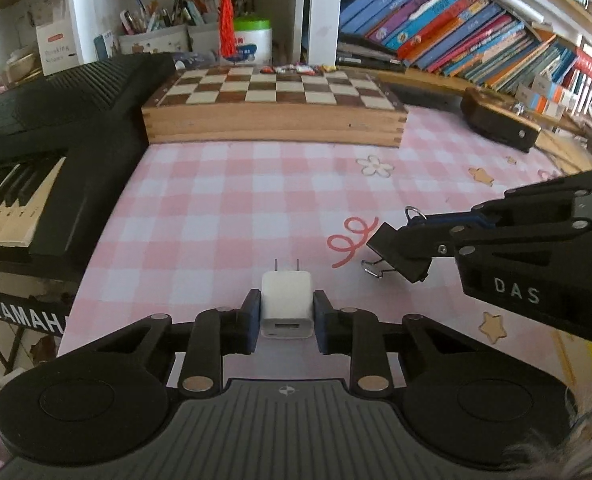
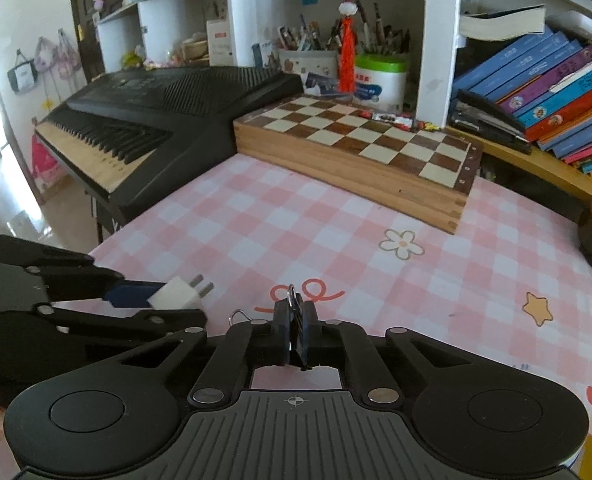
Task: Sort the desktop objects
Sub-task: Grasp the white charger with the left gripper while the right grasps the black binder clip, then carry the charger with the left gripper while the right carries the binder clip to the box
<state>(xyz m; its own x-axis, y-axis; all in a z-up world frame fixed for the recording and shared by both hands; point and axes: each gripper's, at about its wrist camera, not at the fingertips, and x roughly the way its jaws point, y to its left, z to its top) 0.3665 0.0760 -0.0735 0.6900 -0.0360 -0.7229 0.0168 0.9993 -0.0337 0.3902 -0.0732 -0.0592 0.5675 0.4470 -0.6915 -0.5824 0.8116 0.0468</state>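
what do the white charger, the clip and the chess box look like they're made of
White charger: smooth glossy plastic by its sheen, with two bare metal prongs. Clip in the right tool: matte black body, probably painted metal, with shiny wire loops. Chess box: wood, with visible grain and finger-jointed corners.

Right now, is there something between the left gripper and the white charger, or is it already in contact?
Nothing stands between them: the left gripper is shut on the white charger, a finger on each side. The right gripper holds a black binder clip beside it.
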